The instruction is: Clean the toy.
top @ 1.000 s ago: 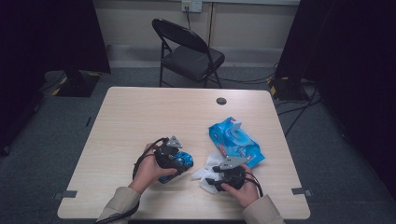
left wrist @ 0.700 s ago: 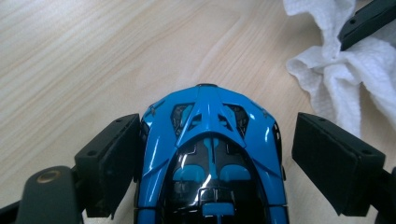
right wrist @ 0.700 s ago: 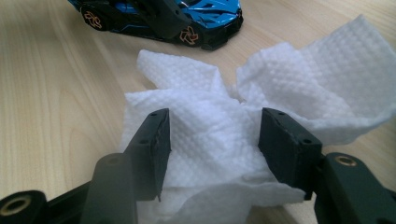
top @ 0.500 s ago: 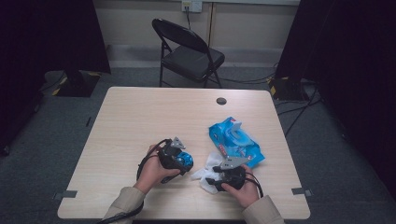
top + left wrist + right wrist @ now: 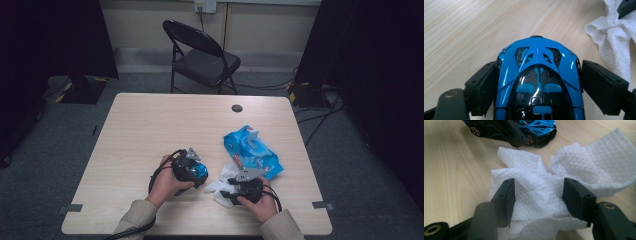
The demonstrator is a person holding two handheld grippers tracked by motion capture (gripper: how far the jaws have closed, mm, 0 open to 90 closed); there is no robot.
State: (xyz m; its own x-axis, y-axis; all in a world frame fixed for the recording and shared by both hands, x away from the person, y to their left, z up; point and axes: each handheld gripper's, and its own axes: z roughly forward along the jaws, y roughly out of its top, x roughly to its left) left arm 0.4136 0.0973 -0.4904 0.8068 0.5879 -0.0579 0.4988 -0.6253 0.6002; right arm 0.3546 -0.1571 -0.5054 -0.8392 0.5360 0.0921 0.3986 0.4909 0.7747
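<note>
Blue and glossy, the toy sports car (image 5: 537, 82) sits on the wooden table (image 5: 145, 130) clamped by its flanks between the jaws of the left gripper (image 5: 537, 87), apparently to hold it steady for wiping; just beside its nose lies the crumpled white wet wipe (image 5: 544, 192), bunched between the half-open jaws of the right gripper (image 5: 537, 195); whether its pads really pinch the cloth I cannot tell; the blue wipes pack (image 5: 252, 151) rests near the right hand, within easy reach.
</note>
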